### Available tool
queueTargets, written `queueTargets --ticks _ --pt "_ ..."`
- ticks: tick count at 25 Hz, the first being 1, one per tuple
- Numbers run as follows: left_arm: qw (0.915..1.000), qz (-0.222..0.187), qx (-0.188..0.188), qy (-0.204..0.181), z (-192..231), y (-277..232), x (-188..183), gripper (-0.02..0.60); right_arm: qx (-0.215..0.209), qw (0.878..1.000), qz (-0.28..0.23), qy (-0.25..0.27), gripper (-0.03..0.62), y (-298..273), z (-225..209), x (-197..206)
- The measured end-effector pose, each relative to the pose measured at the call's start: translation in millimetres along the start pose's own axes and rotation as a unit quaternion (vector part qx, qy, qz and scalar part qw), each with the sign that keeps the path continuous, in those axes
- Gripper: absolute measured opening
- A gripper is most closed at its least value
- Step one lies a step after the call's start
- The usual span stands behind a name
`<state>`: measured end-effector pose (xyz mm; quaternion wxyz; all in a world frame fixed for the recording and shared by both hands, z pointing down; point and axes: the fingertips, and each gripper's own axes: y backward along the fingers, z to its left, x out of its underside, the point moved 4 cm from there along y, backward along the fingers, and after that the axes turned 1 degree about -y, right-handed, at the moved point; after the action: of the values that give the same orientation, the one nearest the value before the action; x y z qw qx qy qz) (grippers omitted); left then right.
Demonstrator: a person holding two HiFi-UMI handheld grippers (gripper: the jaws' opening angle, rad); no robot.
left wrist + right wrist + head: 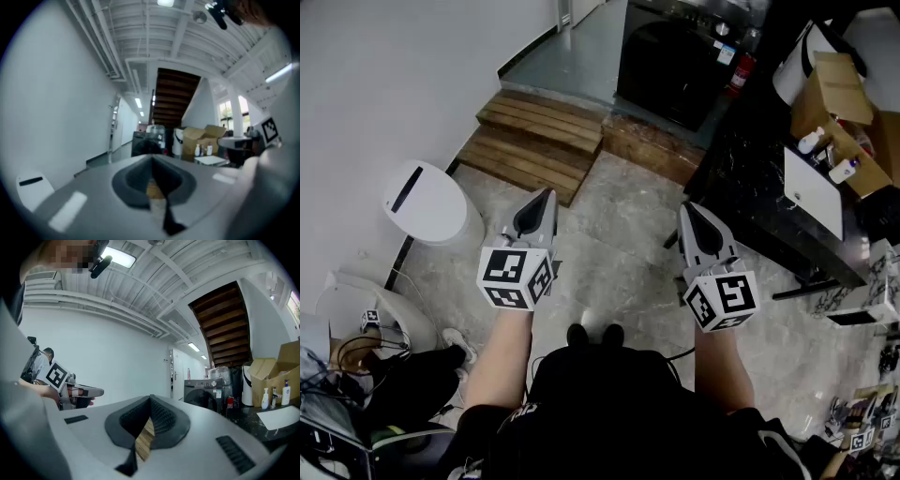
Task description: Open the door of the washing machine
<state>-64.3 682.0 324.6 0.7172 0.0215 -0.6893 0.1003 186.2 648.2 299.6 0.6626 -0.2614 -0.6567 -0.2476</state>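
The dark washing machine (680,58) stands at the far end of the floor, beyond the wooden steps (539,139), with its round door closed. It shows small and straight ahead as the washing machine (146,143) in the left gripper view and as the washing machine (205,395) in the right gripper view. My left gripper (546,197) and right gripper (686,208) are held side by side over the stone floor, well short of the machine. Both are shut with nothing between the tips, which meet in the left gripper (153,158) and right gripper (150,398) views.
A white lidded bin (431,204) stands at the left by the wall. A black counter (769,187) with cardboard boxes (834,94) and bottles runs along the right. A red extinguisher (739,73) sits beside the machine. A person sits at the lower left (356,375).
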Motion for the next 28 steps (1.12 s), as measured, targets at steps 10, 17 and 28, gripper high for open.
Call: queueTargets --ticks 10,17,28 --pt "0.9999 -0.004 0.013 -0.003 -33.6 -28.2 -6.7 0.006 -0.004 1.000 -0.001 -0.020 -0.009 10.3 -28.9 5.5" --pt "0.9994 -0.002 0.034 0.004 -65.1 -43.3 0.6 0.008 0.022 0.998 0.002 -0.058 -0.008 30.9 -49.2 15.8" --pt "0.9965 0.002 0.083 0.011 -82.7 -105.5 6.3 0.008 0.060 0.996 0.011 -0.065 -0.006 30.7 -90.8 25.3"
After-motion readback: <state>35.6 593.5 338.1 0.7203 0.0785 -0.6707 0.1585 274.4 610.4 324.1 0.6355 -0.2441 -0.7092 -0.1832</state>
